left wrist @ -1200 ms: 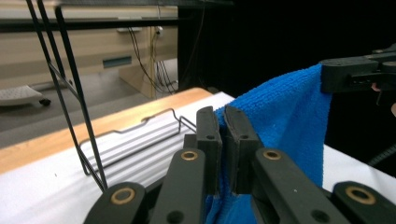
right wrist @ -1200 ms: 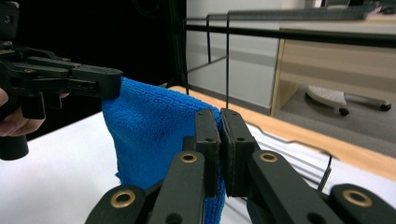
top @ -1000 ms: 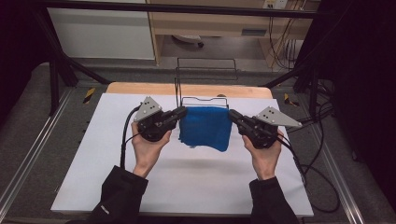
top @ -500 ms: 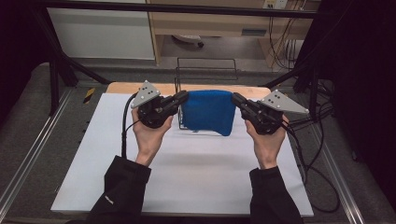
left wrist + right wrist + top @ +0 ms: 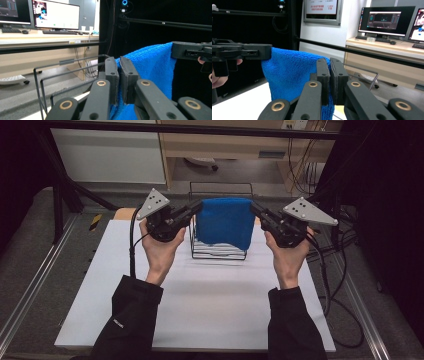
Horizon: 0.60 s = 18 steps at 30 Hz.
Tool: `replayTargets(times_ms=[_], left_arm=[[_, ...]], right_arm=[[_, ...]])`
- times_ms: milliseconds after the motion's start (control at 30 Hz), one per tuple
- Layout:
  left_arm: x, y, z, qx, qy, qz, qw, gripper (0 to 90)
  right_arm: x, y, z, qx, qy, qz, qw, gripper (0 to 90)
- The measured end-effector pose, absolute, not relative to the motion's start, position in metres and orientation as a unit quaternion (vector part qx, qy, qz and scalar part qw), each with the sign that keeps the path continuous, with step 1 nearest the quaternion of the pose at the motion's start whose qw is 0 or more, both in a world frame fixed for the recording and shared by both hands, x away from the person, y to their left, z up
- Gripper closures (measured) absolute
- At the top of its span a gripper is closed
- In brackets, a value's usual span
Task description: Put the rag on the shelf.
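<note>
Blue terry cloth (image 5: 224, 222) held taut between my two grippers, above the wire rack (image 5: 218, 251).

My left gripper (image 5: 196, 208) pinches one upper corner, jaws pressed narrow onto the fabric; my right gripper (image 5: 255, 208) clamps the opposite corner likewise. In both gripper views the cloth fills the thin gap between my pads and hangs down in a loose fold. It hangs clear of the white table (image 5: 200, 310), draping in front of the rack's upright wires.
</note>
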<state>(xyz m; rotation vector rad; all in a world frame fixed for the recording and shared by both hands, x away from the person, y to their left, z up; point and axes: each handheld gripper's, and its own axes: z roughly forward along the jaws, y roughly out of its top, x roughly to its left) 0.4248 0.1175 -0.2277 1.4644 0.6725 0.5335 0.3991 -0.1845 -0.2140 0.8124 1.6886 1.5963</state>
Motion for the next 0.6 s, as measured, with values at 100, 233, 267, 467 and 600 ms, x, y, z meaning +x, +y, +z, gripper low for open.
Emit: replayTargets(times_ms=[100, 233, 267, 467, 600], left_arm=[[0.427, 0.116, -0.221, 0.644, 0.295, 0.239, 0.664, 85.6], [0.429, 0.115, -0.21, 0.638, 0.292, 0.246, 0.669, 85.6], [0.43, 0.115, -0.207, 0.636, 0.291, 0.247, 0.671, 85.6], [0.435, 0.115, -0.193, 0.632, 0.289, 0.256, 0.672, 85.6], [0.439, 0.115, -0.184, 0.627, 0.29, 0.256, 0.676, 85.6]], right_arm=[[0.401, -0.185, -0.21, 0.31, 0.644, 0.614, 0.336, 87.0], [0.403, -0.186, -0.201, 0.309, 0.639, 0.617, 0.341, 87.0], [0.405, -0.186, -0.196, 0.306, 0.638, 0.617, 0.345, 87.0], [0.411, -0.185, -0.182, 0.305, 0.633, 0.619, 0.353, 87.0], [0.416, -0.184, -0.175, 0.303, 0.63, 0.619, 0.358, 87.0]])
